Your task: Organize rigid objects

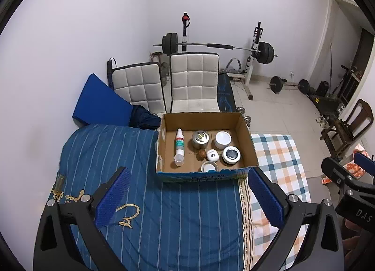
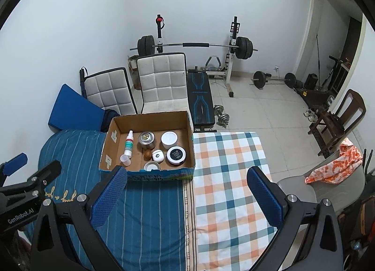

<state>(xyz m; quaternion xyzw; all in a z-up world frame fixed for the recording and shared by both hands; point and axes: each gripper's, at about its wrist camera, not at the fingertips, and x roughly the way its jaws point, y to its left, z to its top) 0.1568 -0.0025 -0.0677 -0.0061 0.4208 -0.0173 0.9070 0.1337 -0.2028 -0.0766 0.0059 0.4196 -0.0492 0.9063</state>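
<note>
The cardboard box [image 1: 206, 142] near wall partly hides a small white jar [image 1: 209, 167]. Both the left gripper [image 1: 187, 197] and right gripper [image 2: 187, 194] hover over the bed [image 2: 152, 212], jaws spread, empty.

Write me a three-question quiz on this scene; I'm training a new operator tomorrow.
1. True or false: the left gripper and right gripper both stand open and hold nothing.
2. Which lies on its side in the cardboard box? A) spray bottle B) metal tin C) white jar
3. What small brown thing sits between the tin and the black-lidded jar?

Key: 1 true; 2 A; 3 a walnut, as far as can be told.
</note>
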